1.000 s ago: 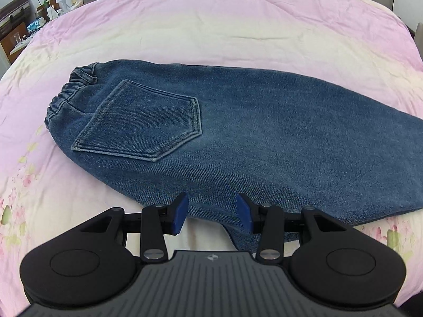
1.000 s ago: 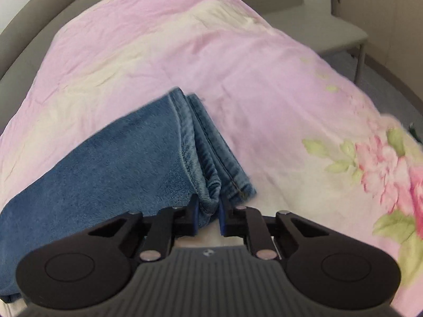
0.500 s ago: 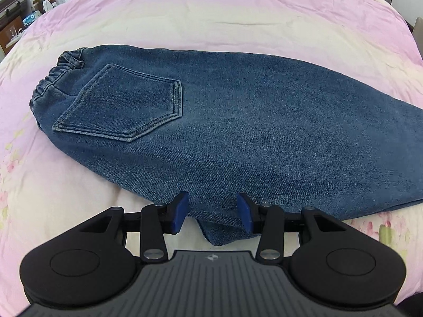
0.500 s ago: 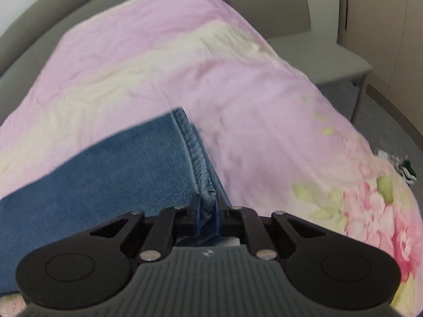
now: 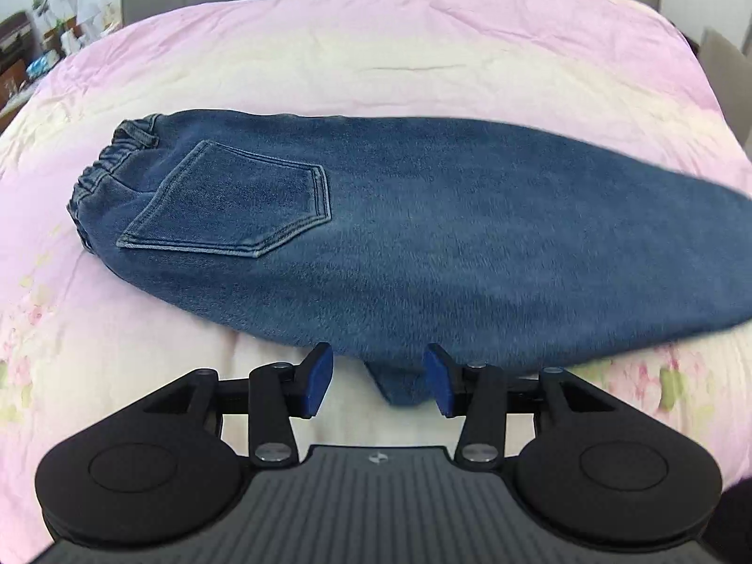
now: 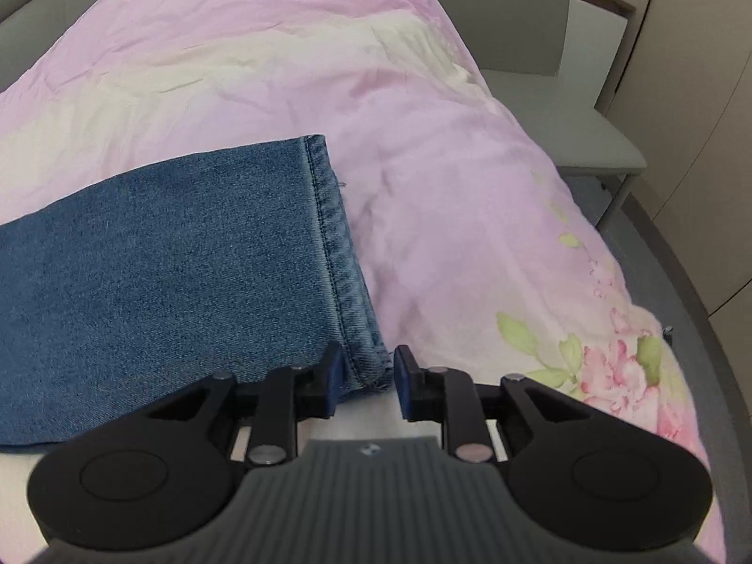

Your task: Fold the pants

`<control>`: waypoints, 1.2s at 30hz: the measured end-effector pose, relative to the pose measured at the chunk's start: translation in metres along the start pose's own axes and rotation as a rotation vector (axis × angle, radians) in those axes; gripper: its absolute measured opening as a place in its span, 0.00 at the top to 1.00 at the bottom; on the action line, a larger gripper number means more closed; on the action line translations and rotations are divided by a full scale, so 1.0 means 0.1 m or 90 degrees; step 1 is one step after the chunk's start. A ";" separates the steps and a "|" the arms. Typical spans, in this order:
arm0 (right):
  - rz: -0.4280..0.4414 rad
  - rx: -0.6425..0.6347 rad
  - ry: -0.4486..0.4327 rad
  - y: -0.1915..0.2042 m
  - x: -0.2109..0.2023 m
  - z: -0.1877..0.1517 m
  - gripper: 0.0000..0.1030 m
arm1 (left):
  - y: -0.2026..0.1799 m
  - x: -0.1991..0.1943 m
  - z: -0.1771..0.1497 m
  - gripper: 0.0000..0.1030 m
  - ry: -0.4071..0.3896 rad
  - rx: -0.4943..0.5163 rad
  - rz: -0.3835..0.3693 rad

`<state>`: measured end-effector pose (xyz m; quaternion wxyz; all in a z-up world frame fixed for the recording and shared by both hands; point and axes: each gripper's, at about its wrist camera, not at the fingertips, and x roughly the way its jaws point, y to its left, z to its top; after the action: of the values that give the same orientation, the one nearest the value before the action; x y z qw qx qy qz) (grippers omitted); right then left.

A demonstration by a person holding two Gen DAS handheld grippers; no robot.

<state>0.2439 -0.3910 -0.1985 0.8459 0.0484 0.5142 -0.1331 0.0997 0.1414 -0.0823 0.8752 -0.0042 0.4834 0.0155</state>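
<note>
Blue denim pants (image 5: pixel 399 244) lie folded lengthwise on the pink bed cover, with the elastic waistband (image 5: pixel 101 174) at the left and a back pocket (image 5: pixel 235 211) facing up. My left gripper (image 5: pixel 378 385) is open at the near edge, with a small point of denim between its fingers. In the right wrist view the leg hem (image 6: pixel 338 254) lies flat. My right gripper (image 6: pixel 364 383) is open, with the near hem corner (image 6: pixel 371 366) between its fingers and not pinched.
The pink floral duvet (image 6: pixel 446 164) covers the bed. A grey chair (image 6: pixel 540 61) stands past the bed's far right edge, with floor (image 6: pixel 658 235) beside it. Furniture with small items (image 5: pixel 28 56) is at the far left.
My right gripper has opened and released the hem, which now lies flat on the bed. My left gripper stays open at the near edge; its view has shifted slightly.
</note>
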 end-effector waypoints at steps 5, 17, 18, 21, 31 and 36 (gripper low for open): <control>-0.016 -0.039 -0.040 0.10 -0.23 -0.02 0.71 | -0.06 0.06 -0.19 0.48 0.034 0.056 -0.022; 0.033 -0.129 -0.041 0.74 -0.27 -0.15 0.66 | -0.26 0.45 -0.23 0.43 -0.062 0.010 0.037; 0.033 -0.139 -0.041 0.77 -0.26 -0.16 0.65 | -0.25 0.42 -0.21 0.43 -0.076 -0.004 0.036; 0.026 -0.156 -0.040 0.85 -0.23 -0.19 0.62 | -0.18 0.37 -0.17 0.42 -0.105 -0.073 0.023; 0.017 -0.143 -0.029 0.85 -0.13 -0.18 0.57 | 0.09 0.36 0.02 0.33 -0.057 -0.229 -0.067; 0.017 -0.142 -0.029 0.86 -0.12 -0.18 0.57 | 0.07 0.38 0.18 0.32 -0.048 -0.302 -0.059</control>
<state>0.2464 -0.3027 -0.2012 0.8593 -0.0420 0.5056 -0.0651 0.1345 0.1496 -0.1049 0.8669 -0.2314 0.4325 0.0888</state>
